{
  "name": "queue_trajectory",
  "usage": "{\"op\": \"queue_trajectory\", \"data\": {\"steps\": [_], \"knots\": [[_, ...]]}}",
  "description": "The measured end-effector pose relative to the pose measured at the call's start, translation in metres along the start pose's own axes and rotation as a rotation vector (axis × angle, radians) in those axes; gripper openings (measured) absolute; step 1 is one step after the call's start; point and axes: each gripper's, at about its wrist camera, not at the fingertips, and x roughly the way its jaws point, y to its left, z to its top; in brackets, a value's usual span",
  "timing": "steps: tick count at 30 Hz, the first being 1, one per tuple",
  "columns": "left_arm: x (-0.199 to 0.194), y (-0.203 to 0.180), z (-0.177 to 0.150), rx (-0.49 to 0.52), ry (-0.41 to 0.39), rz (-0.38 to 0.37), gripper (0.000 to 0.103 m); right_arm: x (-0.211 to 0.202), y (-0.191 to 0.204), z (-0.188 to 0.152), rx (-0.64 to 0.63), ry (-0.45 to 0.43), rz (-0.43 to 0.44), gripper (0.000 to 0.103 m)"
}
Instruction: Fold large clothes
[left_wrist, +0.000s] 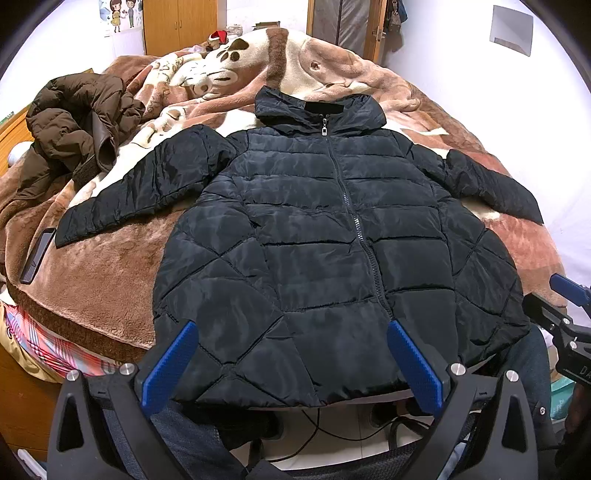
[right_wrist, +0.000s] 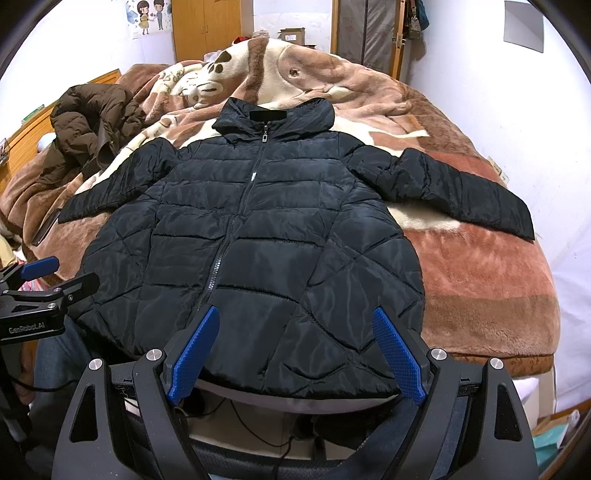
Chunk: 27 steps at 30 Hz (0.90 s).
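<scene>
A black quilted puffer jacket (left_wrist: 314, 229) lies face up and zipped on the bed, hood at the far end, both sleeves spread out sideways; it also shows in the right wrist view (right_wrist: 266, 236). Its hem hangs slightly over the bed's near edge. My left gripper (left_wrist: 291, 332) is open and empty, hovering just over the hem on the jacket's left half. My right gripper (right_wrist: 295, 321) is open and empty over the hem on the right half. Each gripper shows at the edge of the other's view: the right one (left_wrist: 565, 295), the left one (right_wrist: 48, 273).
A brown fleece blanket (left_wrist: 103, 280) covers the bed. A crumpled brown coat (left_wrist: 74, 125) lies at the far left. A phone (left_wrist: 37, 254) lies by the left sleeve cuff. Wardrobes stand beyond the bed. Cables and legs in jeans are below the bed edge.
</scene>
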Motion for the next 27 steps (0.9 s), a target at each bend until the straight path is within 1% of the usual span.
{"op": "queue_trajectory", "data": {"steps": [27], "knots": [[0.0032,-0.0029,-0.0024,0.003,0.006,-0.008,0.103,0.0025,0.0037,-0.0009,-0.004,0.008,-0.001,0.085]]}}
